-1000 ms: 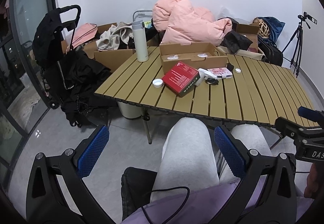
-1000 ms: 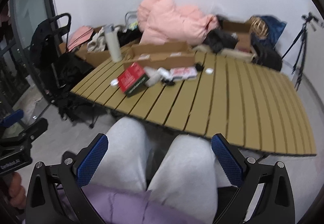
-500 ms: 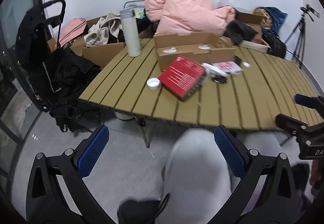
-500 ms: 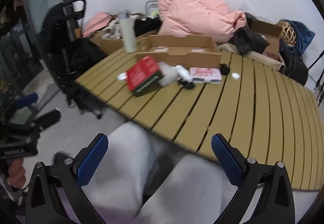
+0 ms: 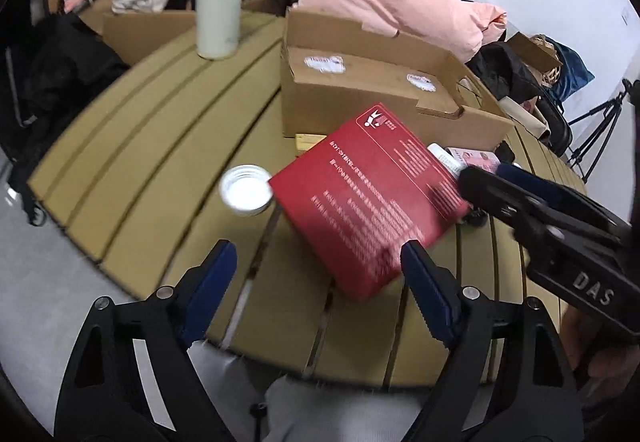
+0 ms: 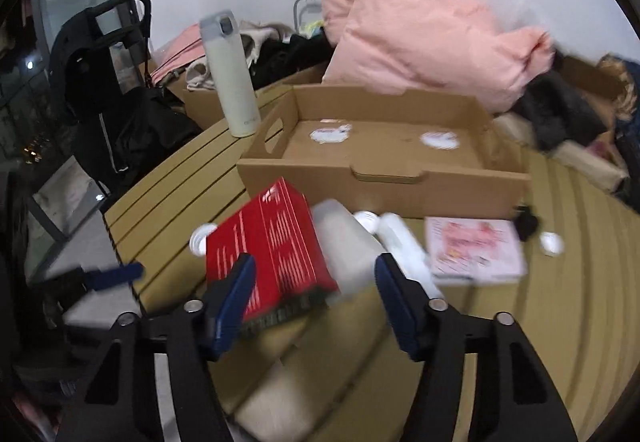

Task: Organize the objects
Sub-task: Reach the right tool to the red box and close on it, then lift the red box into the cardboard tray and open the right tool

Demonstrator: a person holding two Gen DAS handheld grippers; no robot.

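Your slatted table (image 5: 160,130) carries the open cardboard tray (image 6: 384,170) at its far side. The red box (image 5: 372,202) lies tilted just in front of it, beside a white cap (image 5: 246,192). Your left gripper (image 5: 320,282) and right gripper (image 6: 314,282) are both closing, gripping nothing.

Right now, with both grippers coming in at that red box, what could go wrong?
1. The red box lies tilted, propped on a white bottle; a nudge could tip it or roll the bottle.
2. The right gripper and left gripper are both closing, nothing gripped yet, and stand near each other at the same box; they might collide.
3. The loose white cap beside the box could get knocked off the table.
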